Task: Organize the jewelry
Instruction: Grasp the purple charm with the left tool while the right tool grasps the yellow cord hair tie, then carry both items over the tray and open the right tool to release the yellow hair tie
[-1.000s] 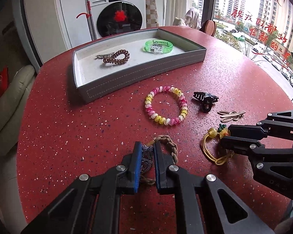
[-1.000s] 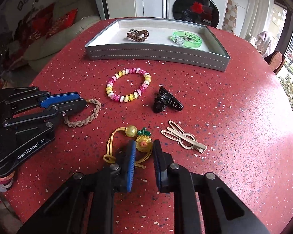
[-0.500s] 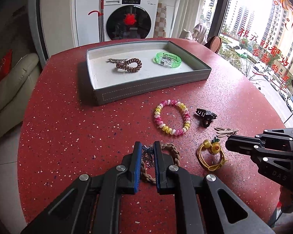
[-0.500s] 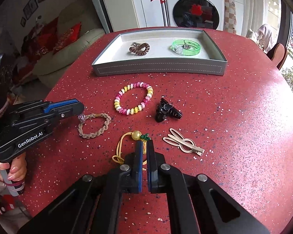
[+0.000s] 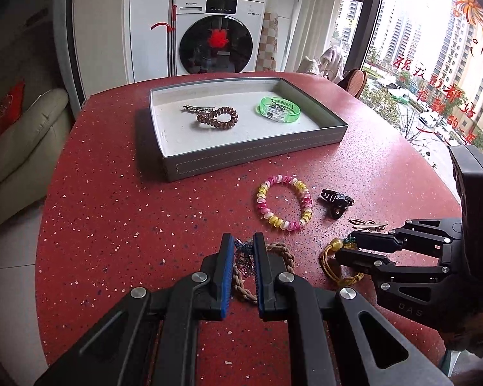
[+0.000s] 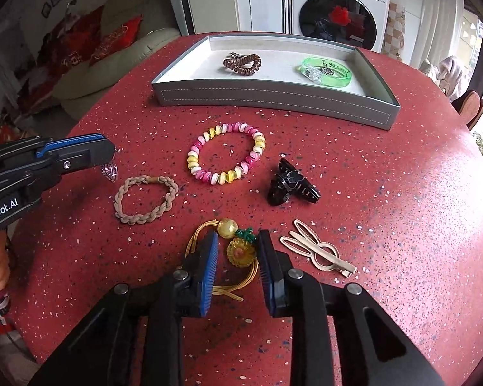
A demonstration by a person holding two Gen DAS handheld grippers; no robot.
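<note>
My left gripper (image 5: 243,251) is shut on a small clear sparkly clip (image 5: 244,255), held above the braided beige hair tie (image 6: 145,199); the clip hangs from its tip in the right wrist view (image 6: 110,170). My right gripper (image 6: 238,251) is open, its jaws on either side of the yellow cord hair tie with a pineapple charm (image 6: 240,251) on the table. The grey tray (image 5: 251,157) holds a brown spiral hair tie (image 5: 217,117) and a green bangle (image 5: 278,109).
On the red speckled table (image 6: 386,193) lie a pink-and-yellow spiral hair tie (image 6: 225,157), a black claw clip (image 6: 291,186) and a beige bunny-ear hair clip (image 6: 318,252). A washing machine (image 5: 215,45) and a sofa (image 5: 16,148) stand beyond the table.
My left gripper has risen with the clear clip, leaving the braided tie on the table. My right gripper closed around the pineapple tie, then opened; the tie lies on the table.
</note>
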